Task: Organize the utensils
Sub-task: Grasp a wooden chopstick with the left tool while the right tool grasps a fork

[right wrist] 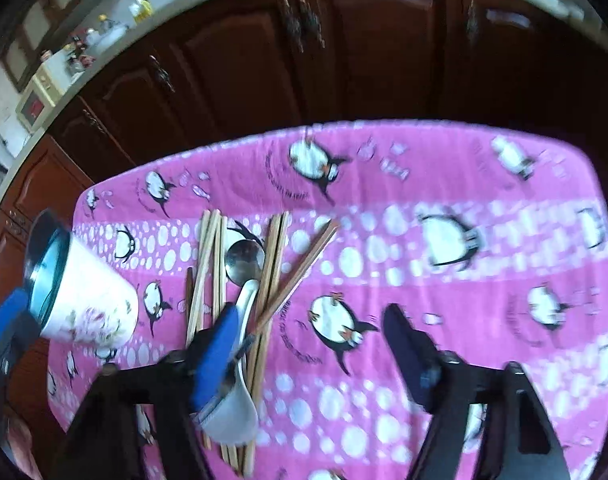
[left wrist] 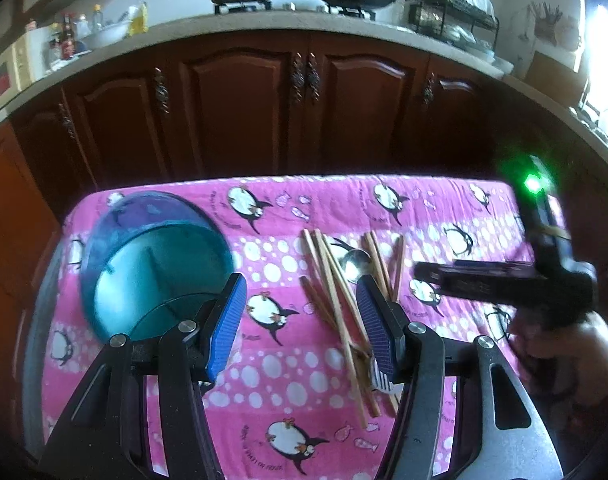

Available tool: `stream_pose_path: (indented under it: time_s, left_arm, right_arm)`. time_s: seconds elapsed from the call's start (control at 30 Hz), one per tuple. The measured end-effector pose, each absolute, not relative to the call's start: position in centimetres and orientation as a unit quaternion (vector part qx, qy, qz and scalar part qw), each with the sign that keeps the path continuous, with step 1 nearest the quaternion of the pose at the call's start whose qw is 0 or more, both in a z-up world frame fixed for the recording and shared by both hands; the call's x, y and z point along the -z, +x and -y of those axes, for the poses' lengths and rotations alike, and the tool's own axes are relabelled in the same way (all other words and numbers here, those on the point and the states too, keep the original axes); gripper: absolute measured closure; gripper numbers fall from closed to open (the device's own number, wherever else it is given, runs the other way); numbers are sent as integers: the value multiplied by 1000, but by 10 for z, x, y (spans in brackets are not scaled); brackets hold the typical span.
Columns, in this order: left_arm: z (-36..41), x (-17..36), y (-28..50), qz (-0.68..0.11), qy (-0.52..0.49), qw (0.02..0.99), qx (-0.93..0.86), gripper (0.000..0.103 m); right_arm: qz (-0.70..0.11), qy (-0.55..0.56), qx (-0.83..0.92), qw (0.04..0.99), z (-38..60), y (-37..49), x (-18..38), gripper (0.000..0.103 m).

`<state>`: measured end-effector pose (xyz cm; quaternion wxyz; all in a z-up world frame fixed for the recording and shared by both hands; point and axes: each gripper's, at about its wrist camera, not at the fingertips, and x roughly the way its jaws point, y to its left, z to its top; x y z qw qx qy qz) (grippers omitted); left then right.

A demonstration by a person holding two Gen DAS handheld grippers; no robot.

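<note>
Blue-padded fingers of the left gripper point(left wrist: 299, 316) fill the foreground of the left wrist view, spread wide with nothing between them; its left finger point(left wrist: 225, 320) stands against the rim of a tilted cup point(left wrist: 143, 264) with a teal, shiny inside, and its right finger point(left wrist: 378, 328) stands over the heap of utensils. In the right wrist view the same cup point(right wrist: 91, 308) shows a white, flower-printed outside and leans with its mouth toward the left gripper; whether that gripper touches it cannot be told.

Between the two grippers lie the wooden chopsticks point(left wrist: 336, 300), fanned loosely across the pink penguin-print cloth point(left wrist: 287, 364), with a metal spoon point(left wrist: 354, 264) among them, bowl pointing to the far edge. A white ceramic spoon point(right wrist: 235, 400) lies on the chopsticks point(right wrist: 271, 280) just in front of the metal spoon point(right wrist: 243, 260).

The right gripper point(right wrist: 312, 356) is part open, empty; its blue left finger point(right wrist: 215, 356) hangs over the ceramic spoon's handle, its right finger point(right wrist: 408, 356) over bare cloth point(right wrist: 384, 420). From the left wrist view it shows as a dark blurred bar point(left wrist: 500, 280) with a green light.

Behind the table runs a row of dark wood cabinets point(left wrist: 239, 104) under a grey counter point(left wrist: 183, 32).
</note>
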<state>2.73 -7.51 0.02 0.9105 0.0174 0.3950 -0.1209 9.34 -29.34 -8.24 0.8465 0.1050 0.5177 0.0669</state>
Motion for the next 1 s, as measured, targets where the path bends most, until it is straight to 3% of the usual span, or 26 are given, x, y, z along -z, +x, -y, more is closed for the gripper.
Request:
stream_pose_path:
  time_s: [0.2,0.23,0.33,0.53,0.67,0.93,1.0]
  left_arm:
    - [102,24,62,-441,41,886,135,47]
    - [106,29,70,-449,40,882,137,47]
    - [118,38,89,-460,49,876,137,57]
    - [146,53,122,-479,98,863,126,65]
    - [149,72,144,-510,113,846,106,78]
    - [141,94,171,-551,104,822,100,94]
    - [134,87,169,-552,72,822,122,96]
  right_arm:
    - [-552,163,-73,814,298,132,123,63]
    - [-554,167,-76,812,300,136,126,71]
    - [-546,171,-99,814,303,137,125,86]
    - [-544,157,-107,818,328,124,117,87]
    - [-542,151,-108,820,342,117,116,90]
    - [-535,152,-123,822,352,115,116,90]
    - [-532,145,-128,824,353,113,113,95]
